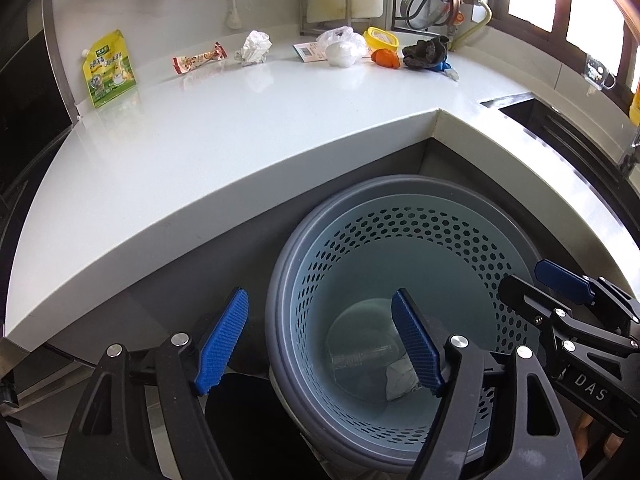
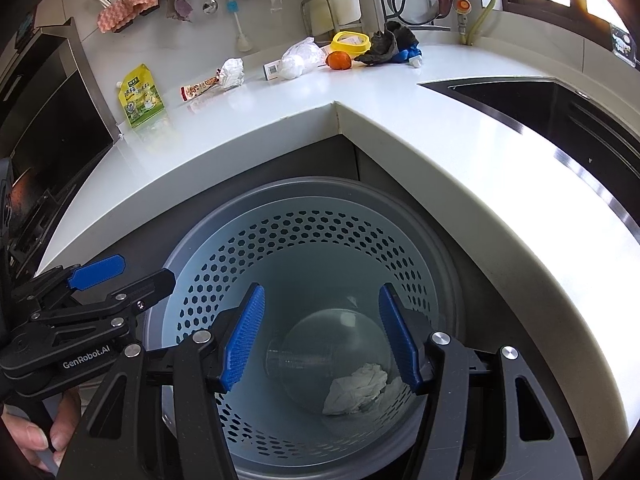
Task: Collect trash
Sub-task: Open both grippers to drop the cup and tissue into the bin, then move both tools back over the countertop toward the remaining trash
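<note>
Where hexagonal holes pierce its wall, the round bin [image 2: 304,240] holds crumpled paper [image 2: 356,390].

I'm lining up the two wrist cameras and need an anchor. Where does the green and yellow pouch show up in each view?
Left wrist: the green and yellow pouch lies at the far left of the white counter, left of the snack wrapper.
Right wrist: the pouch lies upper left on the counter, again left of the wrapper.
Shared landmark: the perforated bin below the counter's inner corner.

"GenRobot.AI" on left hand-held gripper [image 2: 120,276]
</note>
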`<state>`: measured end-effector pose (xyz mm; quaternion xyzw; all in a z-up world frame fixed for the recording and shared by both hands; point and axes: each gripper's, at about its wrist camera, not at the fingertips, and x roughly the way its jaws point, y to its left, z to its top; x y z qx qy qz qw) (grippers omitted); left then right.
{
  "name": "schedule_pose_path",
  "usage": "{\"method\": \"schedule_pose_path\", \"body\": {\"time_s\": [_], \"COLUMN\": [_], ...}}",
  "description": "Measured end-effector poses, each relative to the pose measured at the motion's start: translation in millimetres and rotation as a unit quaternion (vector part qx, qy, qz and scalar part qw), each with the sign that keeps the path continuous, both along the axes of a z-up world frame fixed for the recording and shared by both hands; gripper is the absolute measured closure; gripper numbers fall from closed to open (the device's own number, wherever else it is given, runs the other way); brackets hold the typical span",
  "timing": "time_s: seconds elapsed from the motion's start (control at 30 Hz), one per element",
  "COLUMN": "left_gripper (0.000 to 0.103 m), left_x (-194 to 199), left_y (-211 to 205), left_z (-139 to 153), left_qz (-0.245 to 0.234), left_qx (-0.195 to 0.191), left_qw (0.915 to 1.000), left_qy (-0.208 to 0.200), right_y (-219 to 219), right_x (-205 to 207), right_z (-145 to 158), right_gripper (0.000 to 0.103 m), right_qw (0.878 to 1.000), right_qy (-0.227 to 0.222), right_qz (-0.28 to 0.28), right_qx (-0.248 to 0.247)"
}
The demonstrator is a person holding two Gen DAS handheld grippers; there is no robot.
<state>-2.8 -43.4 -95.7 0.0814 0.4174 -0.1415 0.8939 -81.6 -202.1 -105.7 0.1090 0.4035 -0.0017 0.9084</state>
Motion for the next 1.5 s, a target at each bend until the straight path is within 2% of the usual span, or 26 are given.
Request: {"method": "schedule_pose_path", "body": {"time_s": [0.1, 0.43, 0.7, 0.83, 1.2, 1.4, 1.5], "left_gripper": [0.026, 0.026, 0.026, 0.022, 0.019, 0.019, 0.014], "left_x": [-1.2, 1.6, 6.6, 15.1, 91.9, 142.4, 167.6], "left_y": [5.1, 7.6, 7.3, 7.4, 16.6, 25.0, 29.7], "left_z": [6.6, 11.9, 47.1, 62.4, 86.9, 93.5, 94.4], "left_qz": [0.009, 0.013, 0.004, 0.001, 0.024, 0.048, 0.057], "left_qx": [0.004, 0.007, -0.013, -0.027, -0.038, -0.037, -0.035], "left_qw": [0.9998, 0.9996, 0.9986, 0.9976, 0.9958, 0.9940, 0.9931], "left_qy": [-0.017, -0.022, -0.051, -0.064, -0.080, -0.091, -0.095], "right_y": [1.4, -0.1, -8.3, -11.3, -40.5, -64.5, -84.4], "right_x": [1.6, 5.1, 11.1, 20.3, 74.1, 117.1, 144.6], "right_z": [3.1, 16.6, 40.9, 54.4, 77.9, 83.6, 82.9], "right_gripper": [0.044, 0.044, 0.043, 0.041, 0.040, 0.040, 0.040], "right_qw": [1.000, 1.000, 0.999, 0.998, 0.996, 0.995, 0.994], "right_qy": [-0.008, -0.024, -0.051, -0.065, -0.084, -0.078, -0.061], "right_qz": [0.006, 0.012, 0.004, 0.005, -0.017, -0.049, -0.072], "right_qx": [-0.001, 0.004, 0.006, -0.004, -0.013, -0.039, -0.049]}}
